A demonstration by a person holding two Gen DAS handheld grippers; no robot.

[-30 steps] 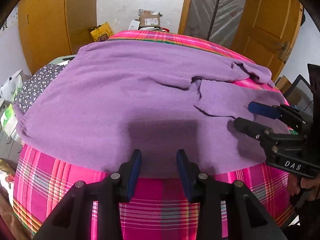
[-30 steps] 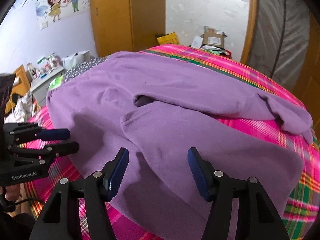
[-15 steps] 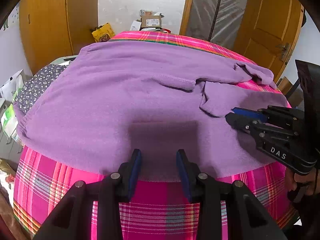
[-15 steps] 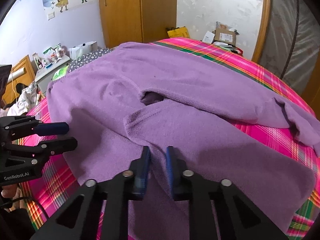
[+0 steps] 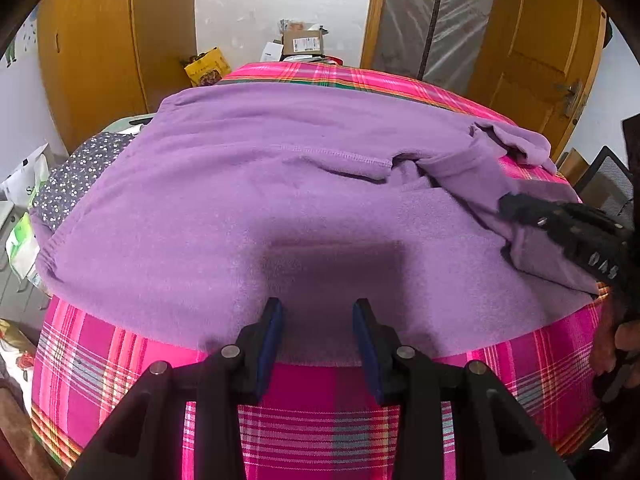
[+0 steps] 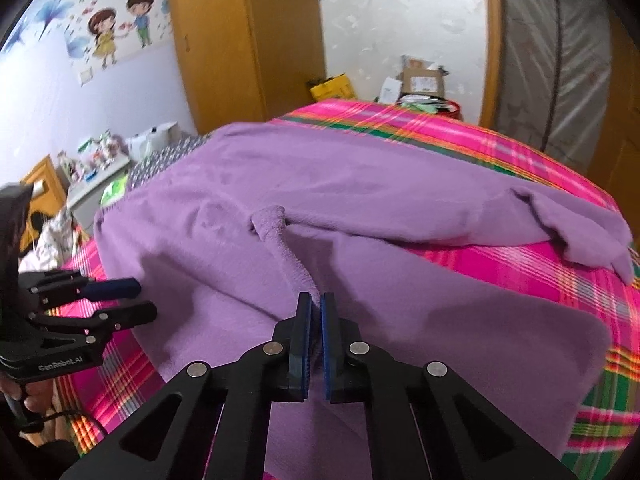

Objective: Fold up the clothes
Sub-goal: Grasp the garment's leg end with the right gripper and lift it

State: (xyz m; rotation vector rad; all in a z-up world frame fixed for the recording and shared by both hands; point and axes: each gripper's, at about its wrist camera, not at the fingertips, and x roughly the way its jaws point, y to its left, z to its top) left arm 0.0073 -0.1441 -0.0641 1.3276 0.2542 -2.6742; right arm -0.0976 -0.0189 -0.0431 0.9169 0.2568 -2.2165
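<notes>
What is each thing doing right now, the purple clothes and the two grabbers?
Purple garment: spread on the plaid bedcover, one ridge pinched up.
Right gripper: shut on the garment's ridge.
Left gripper: open, holding nothing, at the garment's near edge.

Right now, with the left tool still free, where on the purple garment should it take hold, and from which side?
Probably the near hem of the purple garment, approached from the bed's near edge. That hem lies flat and exposed on the plaid bedspread, right ahead of the open left tool. The right tool already pinches a raised fold.
</notes>
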